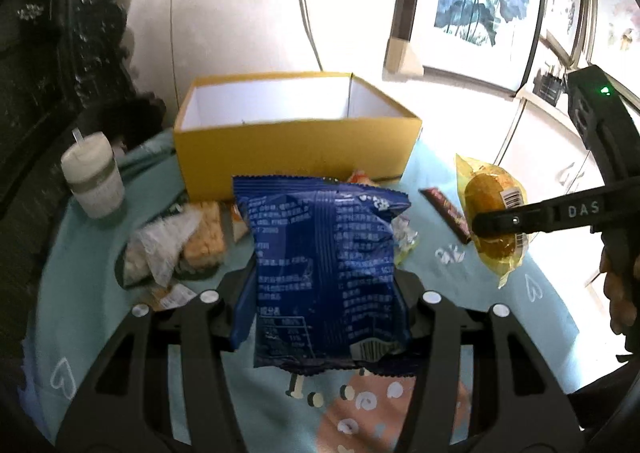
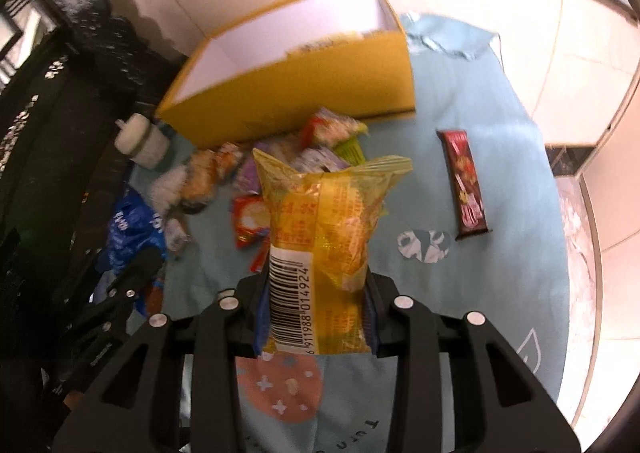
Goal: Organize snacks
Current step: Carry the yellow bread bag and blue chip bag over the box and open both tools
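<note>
My left gripper is shut on a dark blue snack bag and holds it upright above the teal cloth, in front of the open yellow box. My right gripper is shut on a yellow bread packet with a barcode, held above the cloth. The packet also shows in the left wrist view, right of the blue bag. The yellow box looks empty. The blue bag also shows in the right wrist view at the left.
Several loose snacks lie on the teal cloth in front of the box. A dark chocolate bar lies to the right. A white lidded cup stands left of the box. Dark carved furniture stands at the left.
</note>
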Demonstrator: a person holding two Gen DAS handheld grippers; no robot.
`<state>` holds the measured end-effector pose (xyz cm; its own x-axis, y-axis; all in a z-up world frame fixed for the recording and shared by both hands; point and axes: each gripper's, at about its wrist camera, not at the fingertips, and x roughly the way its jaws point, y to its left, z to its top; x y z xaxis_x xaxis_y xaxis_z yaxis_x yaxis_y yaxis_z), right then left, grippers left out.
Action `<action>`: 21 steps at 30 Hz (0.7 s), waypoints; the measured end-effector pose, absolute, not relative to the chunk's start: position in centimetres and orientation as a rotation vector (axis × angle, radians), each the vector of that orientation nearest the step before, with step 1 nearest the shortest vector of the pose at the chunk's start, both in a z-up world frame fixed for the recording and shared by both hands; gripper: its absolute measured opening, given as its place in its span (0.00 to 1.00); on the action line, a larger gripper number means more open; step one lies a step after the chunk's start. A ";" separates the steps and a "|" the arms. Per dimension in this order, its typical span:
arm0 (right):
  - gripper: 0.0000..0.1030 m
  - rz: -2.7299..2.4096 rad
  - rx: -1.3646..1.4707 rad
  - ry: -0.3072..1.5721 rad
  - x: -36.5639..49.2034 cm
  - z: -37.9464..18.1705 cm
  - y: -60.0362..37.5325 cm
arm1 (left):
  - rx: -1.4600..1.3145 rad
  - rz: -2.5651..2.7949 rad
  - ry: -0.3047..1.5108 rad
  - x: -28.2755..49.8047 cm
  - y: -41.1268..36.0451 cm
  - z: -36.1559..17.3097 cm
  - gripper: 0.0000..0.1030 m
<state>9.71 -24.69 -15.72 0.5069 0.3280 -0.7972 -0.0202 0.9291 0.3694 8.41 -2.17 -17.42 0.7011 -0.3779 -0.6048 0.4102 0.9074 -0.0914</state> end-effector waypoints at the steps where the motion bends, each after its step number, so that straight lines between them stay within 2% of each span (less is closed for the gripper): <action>1: 0.36 0.221 0.332 1.011 9.2 -15.2 -25.0 | 0.052 -0.436 0.652 8.2 -2.1 -16.8 0.53; 21: 0.36 0.295 0.313 0.837 6.7 -7.6 -24.2 | 0.035 -0.360 0.580 6.6 -0.9 -9.9 0.53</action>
